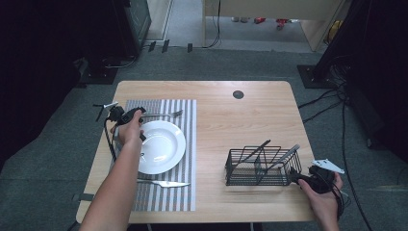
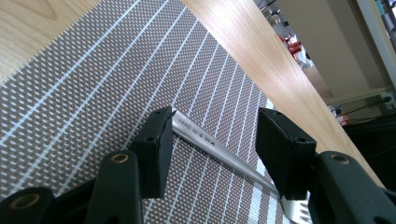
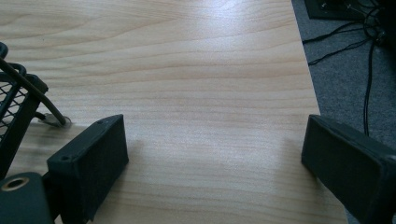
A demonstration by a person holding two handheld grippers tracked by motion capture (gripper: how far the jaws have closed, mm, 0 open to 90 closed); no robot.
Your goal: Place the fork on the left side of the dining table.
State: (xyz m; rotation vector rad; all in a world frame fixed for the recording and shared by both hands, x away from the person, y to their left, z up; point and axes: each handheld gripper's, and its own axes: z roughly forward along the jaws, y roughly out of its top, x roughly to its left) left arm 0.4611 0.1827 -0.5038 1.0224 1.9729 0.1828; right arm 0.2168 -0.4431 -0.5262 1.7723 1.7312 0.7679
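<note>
Left tongs apart around fork on placemat; right tongs apart, empty. Lift straight up, clear of fork.

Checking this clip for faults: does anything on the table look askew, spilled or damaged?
Nothing stands out. The fork lies flat on the mat beyond the plate, the knife before it, and the rack stands upright.

A polished, stamped silver metal fork handle is seen lying on a woven grey-and-white striped cloth placemat of coarse, matt weave. The light wooden surface is noted as smooth, with a soft sheen. The round white plate appears glossy; the black wire basket appears matt.
</note>
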